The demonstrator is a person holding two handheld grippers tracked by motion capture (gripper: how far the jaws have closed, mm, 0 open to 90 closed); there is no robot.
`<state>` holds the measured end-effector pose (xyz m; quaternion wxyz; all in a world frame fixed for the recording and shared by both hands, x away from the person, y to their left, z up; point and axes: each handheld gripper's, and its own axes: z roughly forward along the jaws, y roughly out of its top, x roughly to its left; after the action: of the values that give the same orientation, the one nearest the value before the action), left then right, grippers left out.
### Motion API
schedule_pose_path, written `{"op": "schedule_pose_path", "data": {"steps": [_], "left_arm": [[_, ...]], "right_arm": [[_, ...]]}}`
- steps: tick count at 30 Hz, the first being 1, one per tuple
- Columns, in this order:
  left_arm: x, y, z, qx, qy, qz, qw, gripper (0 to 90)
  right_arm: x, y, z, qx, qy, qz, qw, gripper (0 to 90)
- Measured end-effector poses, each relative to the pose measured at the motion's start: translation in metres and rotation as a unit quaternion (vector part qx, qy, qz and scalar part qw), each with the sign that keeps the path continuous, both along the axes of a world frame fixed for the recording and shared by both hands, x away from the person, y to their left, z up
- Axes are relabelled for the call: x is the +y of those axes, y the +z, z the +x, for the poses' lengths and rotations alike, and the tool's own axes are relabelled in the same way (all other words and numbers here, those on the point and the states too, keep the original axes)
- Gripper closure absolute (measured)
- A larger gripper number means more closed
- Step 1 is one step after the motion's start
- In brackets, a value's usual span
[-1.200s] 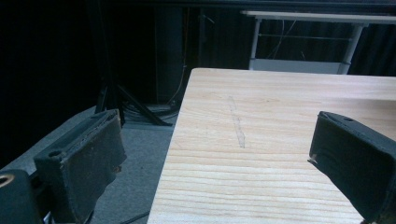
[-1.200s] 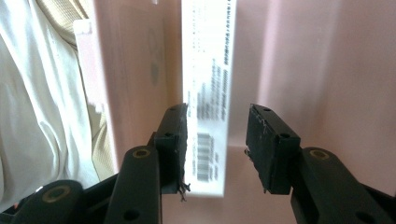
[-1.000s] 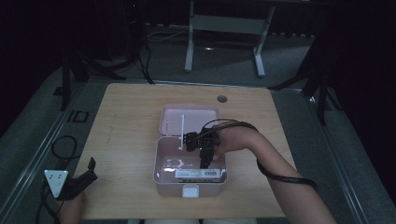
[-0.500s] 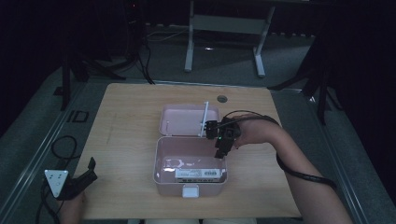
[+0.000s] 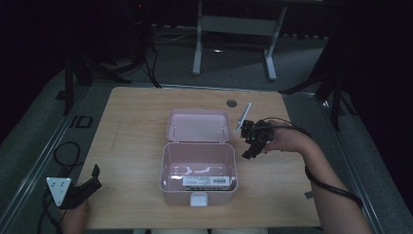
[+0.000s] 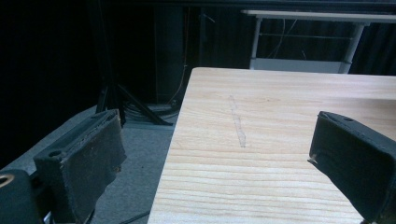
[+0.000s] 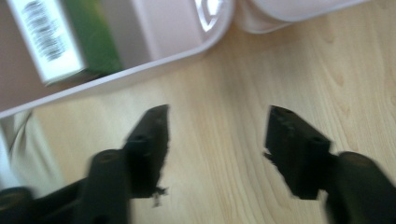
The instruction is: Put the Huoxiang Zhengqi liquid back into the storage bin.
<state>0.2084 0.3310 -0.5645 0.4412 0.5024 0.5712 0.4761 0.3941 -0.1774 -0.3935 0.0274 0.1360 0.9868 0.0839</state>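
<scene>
Hovering beside the pink box (image 5: 198, 168), right gripper (image 5: 249, 146) jaws just opened, empty

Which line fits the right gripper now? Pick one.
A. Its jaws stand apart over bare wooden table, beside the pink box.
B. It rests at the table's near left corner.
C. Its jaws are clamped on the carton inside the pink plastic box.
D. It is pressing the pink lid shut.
A: in the right gripper view the right gripper has bare light wooden table between its parted jaws, with the open pink plastic box alongside.
</scene>
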Motion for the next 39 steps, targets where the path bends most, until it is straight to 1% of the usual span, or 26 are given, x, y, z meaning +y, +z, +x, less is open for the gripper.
{"op": "schedule_pose_path", "data": {"steps": [2,4,5,6,8,9,10,13,14,15,17,19,21,22,23,24,25,28,29,31,32,33,34,35,38,39], "left_arm": [[0.000,0.000,0.000,0.000,0.000,0.000,1.0000,3.4],[0.000,0.000,0.000,0.000,0.000,0.000,1.0000,3.4],[0.000,0.000,0.000,0.000,0.000,0.000,1.0000,3.4],[0.000,0.000,0.000,0.000,0.000,-0.001,1.0000,3.4],[0.000,0.000,0.000,0.000,0.000,-0.001,1.0000,3.4],[0.000,0.000,0.000,0.000,0.000,-0.001,1.0000,3.4],[0.000,0.000,0.000,0.000,-0.001,-0.001,1.0000,3.4],[0.000,0.000,0.000,0.000,-0.001,-0.001,1.0000,3.4],[0.000,0.000,0.000,0.000,0.000,-0.001,1.0000,3.4],[0.000,0.000,0.000,0.000,-0.001,-0.002,1.0000,3.4],[0.000,0.000,0.000,0.000,0.000,-0.001,1.0000,3.4],[0.000,0.000,0.000,0.000,-0.001,-0.001,1.0000,3.4],[0.000,0.000,0.000,0.000,-0.001,-0.002,1.0000,3.4],[0.000,0.000,0.000,-0.001,-0.001,-0.002,1.0000,3.4],[0.000,0.000,0.000,-0.001,-0.001,-0.002,1.0000,3.4],[0.000,0.000,0.000,-0.001,-0.001,-0.001,1.0000,3.4],[0.000,0.000,0.000,-0.001,-0.001,-0.001,1.0000,3.4],[0.000,0.000,0.000,-0.002,-0.001,-0.001,1.0000,3.4],[0.000,0.000,0.000,-0.002,0.000,-0.001,1.0000,3.4],[0.000,0.000,0.000,-0.002,-0.001,-0.001,1.0000,3.4],[0.000,0.000,0.000,-0.002,0.000,-0.001,1.0000,3.4],[0.000,0.000,0.000,-0.002,0.000,-0.001,1.0000,3.4],[0.000,0.000,0.000,-0.001,0.000,-0.002,1.0000,3.4],[0.000,0.000,0.000,-0.001,0.000,-0.001,1.0000,3.4],[0.000,0.000,0.000,-0.001,0.000,0.000,1.0000,3.4],[0.000,0.000,0.000,-0.001,0.001,-0.001,1.0000,3.4]], "right_arm": [[-0.007,-0.005,0.003,-0.005,-0.027,0.027,0.9993,27.5],[-0.014,-0.011,0.008,-0.008,-0.052,0.058,0.9970,17.2],[-0.018,-0.015,0.010,-0.014,-0.056,0.074,0.9956,14.6],[-0.022,-0.019,0.011,-0.016,-0.066,0.088,0.9938,13.0],[-0.030,-0.028,0.015,-0.037,-0.089,0.121,0.9880,12.2],[-0.034,-0.033,0.016,-0.043,-0.094,0.131,0.9861,10.4],[-0.038,-0.039,0.017,-0.057,-0.101,0.144,0.9827,10.4],[-0.049,-0.056,0.018,-0.112,-0.138,0.192,0.9652,10.4],[-0.054,-0.063,0.018,-0.124,-0.150,0.211,0.9580,10.4],[-0.057,-0.071,0.017,-0.133,-0.161,0.222,0.9524,10.5],[-0.062,-0.086,0.014,-0.166,-0.174,0.235,0.9419,10.4],[-0.066,-0.101,0.011,-0.178,-0.194,0.245,0.9332,10.4],[-0.070,-0.116,0.007,-0.199,-0.213,0.257,0.9216,10.4],[-0.073,-0.122,0.005,-0.204,-0.224,0.268,0.9147,10.4],[-0.073,-0.122,0.005,-0.204,-0.224,0.268,0.9147,10.4],[-0.079,-0.132,0.001,-0.218,-0.247,0.281,0.9015,10.4],[-0.083,-0.135,0.000,-0.226,-0.255,0.290,0.8942,10.4],[-0.094,-0.142,-0.005,-0.242,-0.279,0.309,0.8762,10.5],[-0.098,-0.143,-0.006,-0.247,-0.286,0.312,0.8717,10.4],[-0.105,-0.143,-0.007,-0.249,-0.294,0.315,0.8673,10.4],[-0.109,-0.143,-0.009,-0.259,-0.299,0.312,0.8637,10.4],[-0.109,-0.143,-0.009,-0.259,-0.299,0.312,0.8637,10.4],[-0.114,-0.143,-0.010,-0.261,-0.304,0.316,0.8602,10.4],[-0.121,-0.143,-0.013,-0.268,-0.318,0.315,0.8528,10.4],[-0.132,-0.142,-0.017,-0.277,-0.334,0.320,0.8420,10.5],[-0.137,-0.142,-0.018,-0.281,-0.344,0.320,0.8369,10.4]]}}
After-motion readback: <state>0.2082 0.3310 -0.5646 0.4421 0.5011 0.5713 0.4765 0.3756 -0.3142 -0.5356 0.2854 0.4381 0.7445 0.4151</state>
